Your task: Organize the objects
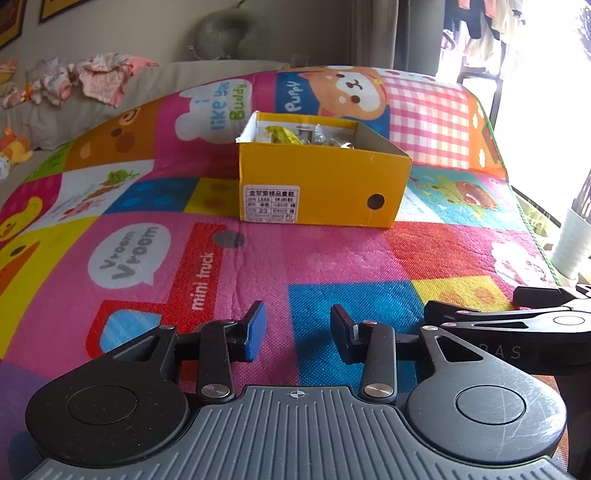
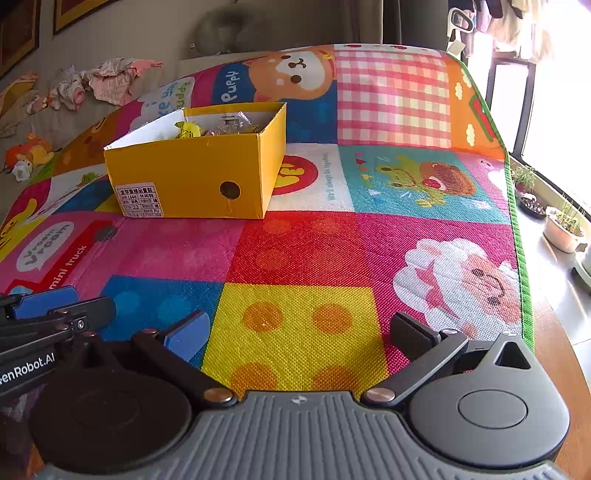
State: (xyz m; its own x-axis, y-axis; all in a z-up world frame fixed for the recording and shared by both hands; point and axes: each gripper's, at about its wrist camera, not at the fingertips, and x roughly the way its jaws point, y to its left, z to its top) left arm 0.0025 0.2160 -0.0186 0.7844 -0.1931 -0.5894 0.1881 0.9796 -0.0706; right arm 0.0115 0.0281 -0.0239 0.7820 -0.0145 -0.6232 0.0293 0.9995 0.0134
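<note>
A yellow shoe box stands open on the colourful play mat, holding several small wrapped items. My left gripper hovers low over the mat, well short of the box, its blue pads apart with nothing between them. My right gripper is spread wide over a yellow patch, nothing between its fingers. Each gripper shows at the edge of the other's view: the right one at the right, the left one at the left.
Crumpled clothes and a plush toy lie on the sofa to the left. Potted plants sit on the sill past the mat's green right edge. A grey cushion rests behind.
</note>
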